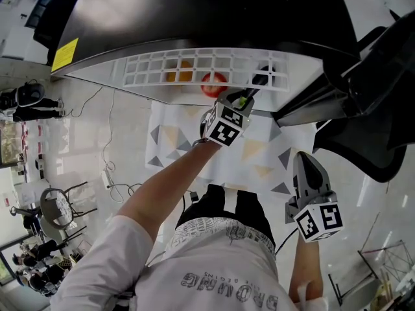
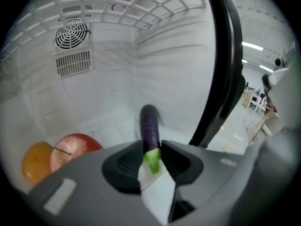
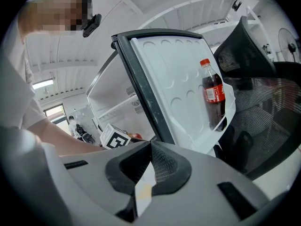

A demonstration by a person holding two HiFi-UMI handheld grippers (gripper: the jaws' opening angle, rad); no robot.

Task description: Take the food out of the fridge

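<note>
Inside the open fridge (image 2: 117, 69), a purple eggplant (image 2: 150, 126) with a green stem end sticks out forward from my left gripper (image 2: 151, 150), whose jaws are closed on that stem end. To its left, on the fridge floor, lie a red apple (image 2: 75, 147) and an orange (image 2: 35, 161). In the head view the left gripper (image 1: 249, 94) reaches under the white grid shelf (image 1: 155, 67), with the eggplant (image 1: 260, 78), apple (image 1: 213, 83) and orange (image 1: 179, 74) showing through it. My right gripper (image 1: 305, 164) hangs back outside, jaws together and empty (image 3: 150, 147).
The fridge door (image 3: 174, 79) stands open with a cola bottle (image 3: 214, 95) in its rack. A black mesh chair (image 3: 263, 121) is to the right. A cloth with a triangle pattern (image 1: 175, 141) lies below the fridge opening. A fan grille (image 2: 71, 34) is on the fridge's back wall.
</note>
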